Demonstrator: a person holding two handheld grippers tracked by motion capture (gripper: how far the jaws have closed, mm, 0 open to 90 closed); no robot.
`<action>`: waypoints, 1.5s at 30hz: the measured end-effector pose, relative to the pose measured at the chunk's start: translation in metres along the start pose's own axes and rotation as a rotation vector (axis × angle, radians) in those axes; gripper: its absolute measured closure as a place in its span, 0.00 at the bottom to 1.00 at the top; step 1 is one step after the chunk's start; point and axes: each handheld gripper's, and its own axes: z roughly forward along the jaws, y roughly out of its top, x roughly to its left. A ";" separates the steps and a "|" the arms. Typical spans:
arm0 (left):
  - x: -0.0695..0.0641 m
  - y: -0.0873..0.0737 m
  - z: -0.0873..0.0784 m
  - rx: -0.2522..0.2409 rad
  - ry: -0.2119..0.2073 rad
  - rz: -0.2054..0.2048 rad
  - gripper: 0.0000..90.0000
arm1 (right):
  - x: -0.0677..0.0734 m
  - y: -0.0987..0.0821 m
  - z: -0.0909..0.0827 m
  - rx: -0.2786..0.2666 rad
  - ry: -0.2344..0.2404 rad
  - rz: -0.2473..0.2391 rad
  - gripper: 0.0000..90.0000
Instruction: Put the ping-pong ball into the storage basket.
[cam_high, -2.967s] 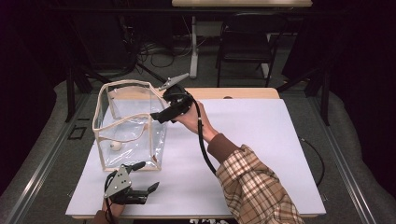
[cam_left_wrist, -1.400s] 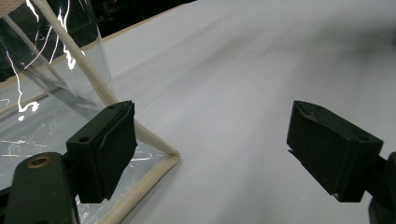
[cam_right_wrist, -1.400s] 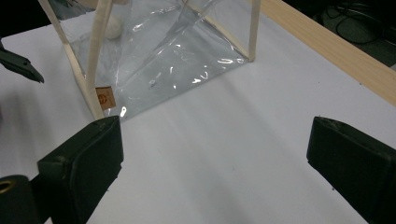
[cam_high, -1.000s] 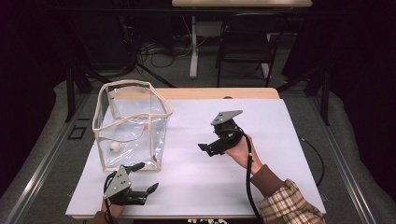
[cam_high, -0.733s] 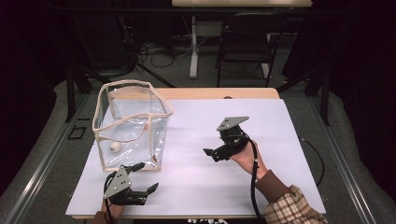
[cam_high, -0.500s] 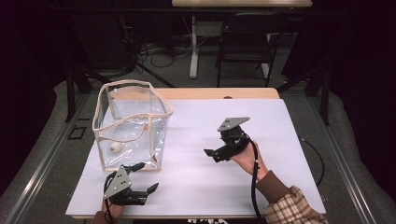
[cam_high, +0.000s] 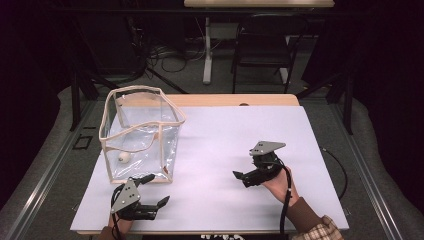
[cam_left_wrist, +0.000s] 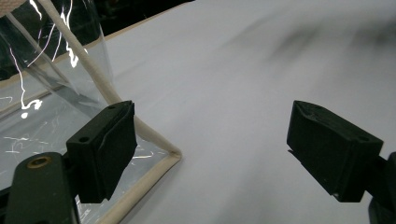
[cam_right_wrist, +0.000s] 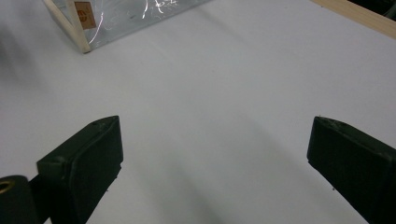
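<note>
A table (cam_high: 280, 100) with a wood edge is covered by a big white sheet (cam_high: 235, 145). A clear plastic bag (cam_high: 140, 135) with cream trim is stood on the sheet, far-left corner.

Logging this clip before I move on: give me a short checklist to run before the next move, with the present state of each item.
1. Left tongs open and holding nothing: ok.
2. Right tongs open and holding nothing: ok.
3. Clear bag upright with its mouth open: ok.
4. Small white ball lying inside the bag: ok.
5. Left tongs apart from the bag's bottom corner: cannot tell, one jaw is right against the trim.
6. White sheet bare between the right tongs and the bag: ok.
</note>
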 end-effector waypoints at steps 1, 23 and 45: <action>0.000 0.000 0.000 0.000 0.000 0.000 0.18 | 0.000 0.000 0.000 0.000 0.000 0.000 0.03; 0.000 0.000 -0.001 0.002 0.002 0.000 0.18 | 0.005 -0.047 -0.025 -0.017 -0.060 -0.013 0.02; 0.000 -0.001 -0.001 0.004 0.002 -0.001 0.18 | 0.007 -0.083 -0.048 -0.075 -0.085 -0.021 0.01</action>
